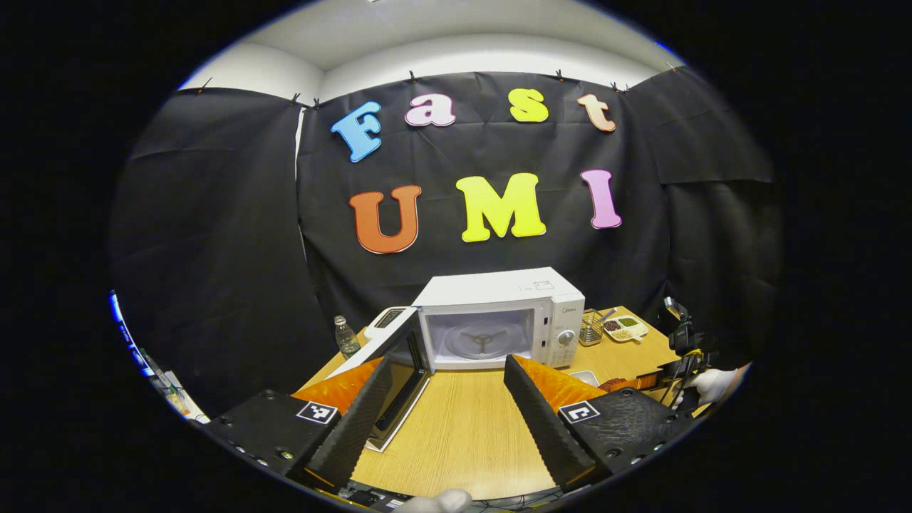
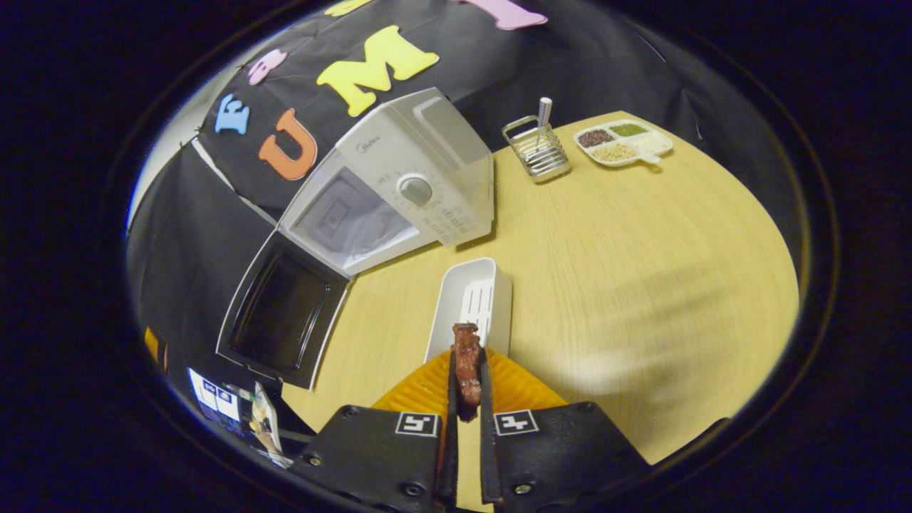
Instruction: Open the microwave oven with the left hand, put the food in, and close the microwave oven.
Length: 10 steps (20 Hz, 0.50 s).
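The white microwave stands at the back of the wooden table with its door swung wide open to the left; the turntable inside is bare. My left gripper hangs open in front of it, nothing between its fingers. In the right gripper view the microwave and its open door lie ahead to the left. My right gripper is shut on a brown piece of meat, held above a white rectangular tray. The right gripper and a gloved hand show at the far right in the left gripper view.
A wire utensil basket and a divided dish of grains sit at the table's back right. A plastic bottle stands left of the microwave. Bare wood table stretches to the right.
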Available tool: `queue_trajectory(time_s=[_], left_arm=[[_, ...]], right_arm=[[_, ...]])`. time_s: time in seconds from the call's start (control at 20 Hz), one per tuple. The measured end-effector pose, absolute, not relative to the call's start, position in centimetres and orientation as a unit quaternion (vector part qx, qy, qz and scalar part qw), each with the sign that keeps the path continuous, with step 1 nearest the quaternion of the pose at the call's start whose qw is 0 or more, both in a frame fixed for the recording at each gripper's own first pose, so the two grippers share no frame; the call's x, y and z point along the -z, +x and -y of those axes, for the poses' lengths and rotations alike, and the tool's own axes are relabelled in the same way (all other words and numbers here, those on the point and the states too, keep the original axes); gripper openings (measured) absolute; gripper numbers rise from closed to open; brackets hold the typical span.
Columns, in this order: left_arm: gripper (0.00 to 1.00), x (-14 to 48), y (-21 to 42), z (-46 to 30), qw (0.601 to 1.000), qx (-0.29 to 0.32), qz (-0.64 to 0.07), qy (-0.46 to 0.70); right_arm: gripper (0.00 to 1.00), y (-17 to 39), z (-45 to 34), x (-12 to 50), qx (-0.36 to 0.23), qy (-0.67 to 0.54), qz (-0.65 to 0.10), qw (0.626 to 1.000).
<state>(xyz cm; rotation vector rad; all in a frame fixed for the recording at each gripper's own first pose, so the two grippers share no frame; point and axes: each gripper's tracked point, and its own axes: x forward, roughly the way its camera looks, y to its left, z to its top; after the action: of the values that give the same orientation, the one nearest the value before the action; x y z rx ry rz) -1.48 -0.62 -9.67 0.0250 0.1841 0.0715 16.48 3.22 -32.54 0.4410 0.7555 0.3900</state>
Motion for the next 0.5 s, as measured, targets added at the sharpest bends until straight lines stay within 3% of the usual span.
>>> queue_trajectory(time_s=[0.5], left_arm=[[0.97, 9.9, -3.3, -4.0, 0.996, -0.043, -0.083, -0.005]], right_arm=[[0.16, 16.2, -8.9, 20.3, -0.204, 0.199, -0.262, 0.922]])
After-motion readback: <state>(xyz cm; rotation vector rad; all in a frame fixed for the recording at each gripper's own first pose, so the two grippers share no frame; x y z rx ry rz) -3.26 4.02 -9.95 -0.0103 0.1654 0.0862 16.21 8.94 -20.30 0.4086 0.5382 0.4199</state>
